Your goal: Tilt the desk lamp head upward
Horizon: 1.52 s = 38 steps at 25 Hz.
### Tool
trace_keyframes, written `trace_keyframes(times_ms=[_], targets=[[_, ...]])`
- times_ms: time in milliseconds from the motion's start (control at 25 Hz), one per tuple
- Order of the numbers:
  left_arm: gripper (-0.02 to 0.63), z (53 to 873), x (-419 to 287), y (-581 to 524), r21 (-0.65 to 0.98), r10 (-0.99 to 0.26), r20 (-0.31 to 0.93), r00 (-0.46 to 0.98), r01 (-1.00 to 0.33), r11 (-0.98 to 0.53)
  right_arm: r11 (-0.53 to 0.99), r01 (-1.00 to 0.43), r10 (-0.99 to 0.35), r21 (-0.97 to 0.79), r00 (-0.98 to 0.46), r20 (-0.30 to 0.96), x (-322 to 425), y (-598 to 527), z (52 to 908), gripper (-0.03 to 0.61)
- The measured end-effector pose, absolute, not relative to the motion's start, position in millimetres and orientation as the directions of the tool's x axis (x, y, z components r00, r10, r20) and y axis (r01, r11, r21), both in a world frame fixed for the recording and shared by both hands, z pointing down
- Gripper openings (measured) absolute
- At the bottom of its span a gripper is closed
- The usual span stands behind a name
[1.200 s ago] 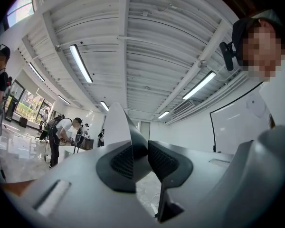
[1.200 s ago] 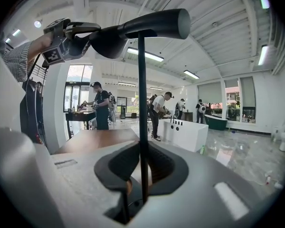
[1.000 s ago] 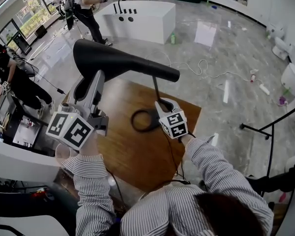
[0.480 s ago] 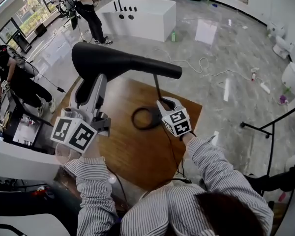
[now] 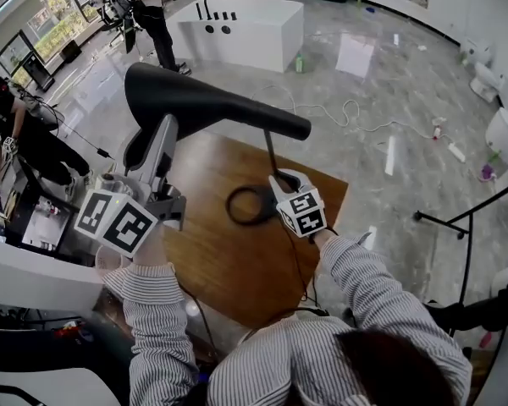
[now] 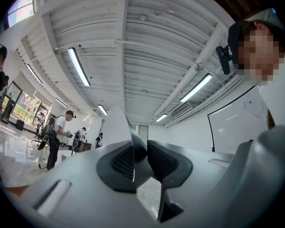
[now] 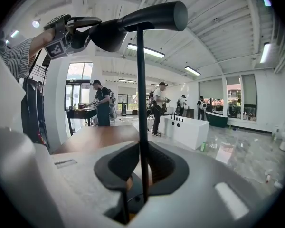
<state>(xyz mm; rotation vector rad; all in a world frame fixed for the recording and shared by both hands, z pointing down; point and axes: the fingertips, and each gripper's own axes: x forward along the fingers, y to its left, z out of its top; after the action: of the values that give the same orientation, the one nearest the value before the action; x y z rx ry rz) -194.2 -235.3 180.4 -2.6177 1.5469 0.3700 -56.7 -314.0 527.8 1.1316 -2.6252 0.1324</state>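
Note:
A black desk lamp stands on the brown table [image 5: 229, 265]: a long head [image 5: 207, 104], a thin stem [image 5: 268, 152] and a ring base [image 5: 251, 205]. My left gripper [image 5: 140, 150] reaches up to the head's wide left end. Its jaws are closing, and in the left gripper view [image 6: 141, 160] the shade's thin edge [image 6: 115, 127] sits pinched between the pads. My right gripper [image 5: 277, 182] is low on the stem, just above the base. In the right gripper view [image 7: 142, 167] it is shut on the stem [image 7: 141, 80], with the head [image 7: 147, 18] overhead.
A white counter [image 5: 237, 32] stands beyond the table, with a person [image 5: 148, 15] beside it. Another person [image 5: 25, 138] bends over a desk at the left. Cables [image 5: 347, 112] lie on the floor, and a black stand [image 5: 467, 218] is at the right.
My left gripper eased to the right half a second ago and has come back left on the lamp head. The lamp and my right gripper have hardly moved.

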Motion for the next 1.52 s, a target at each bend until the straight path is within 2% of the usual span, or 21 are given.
trace_keyframes(times_ms=[480,680,840,1000,1200,1280,1520], targets=[[0.06,161,-181,-241,-0.004,-0.841,-0.228,0.491,-0.864,-0.504,0.669,-0.743,-0.71,0.006,-0.637,0.3,-57,-313,529,0.044],[0.067,161,-184,-238,-0.052,-0.854,-0.25,0.455,-0.887,-0.458,0.683,-0.731,-0.698,0.004,-0.65,0.302,-58,-314,527,0.044],[0.17,166,-185,-233,-0.088,-0.872,-0.249,0.421,-0.907,-0.412,0.678,-0.734,-0.708,0.028,-0.642,0.295,-57,-313,525,0.044],[0.227,181,-199,-224,-0.044,-0.893,-0.257,0.369,-0.928,-0.371,0.677,-0.733,-0.72,0.063,-0.642,0.264,-51,-310,512,0.057],[0.23,233,-206,-206,0.022,-0.922,-0.225,0.314,-0.945,-0.327,0.686,-0.726,-0.723,0.047,-0.673,0.156,-38,-292,468,0.057],[0.207,264,-191,-200,0.052,-0.916,-0.204,0.345,-0.931,-0.362,0.708,-0.706,-0.702,0.037,-0.697,0.146,-34,-277,452,0.057],[0.198,370,-120,-197,0.159,-0.892,-0.072,0.447,-0.877,-0.453,0.76,-0.65,-0.645,-0.001,-0.754,0.125,-30,-226,425,0.054]])
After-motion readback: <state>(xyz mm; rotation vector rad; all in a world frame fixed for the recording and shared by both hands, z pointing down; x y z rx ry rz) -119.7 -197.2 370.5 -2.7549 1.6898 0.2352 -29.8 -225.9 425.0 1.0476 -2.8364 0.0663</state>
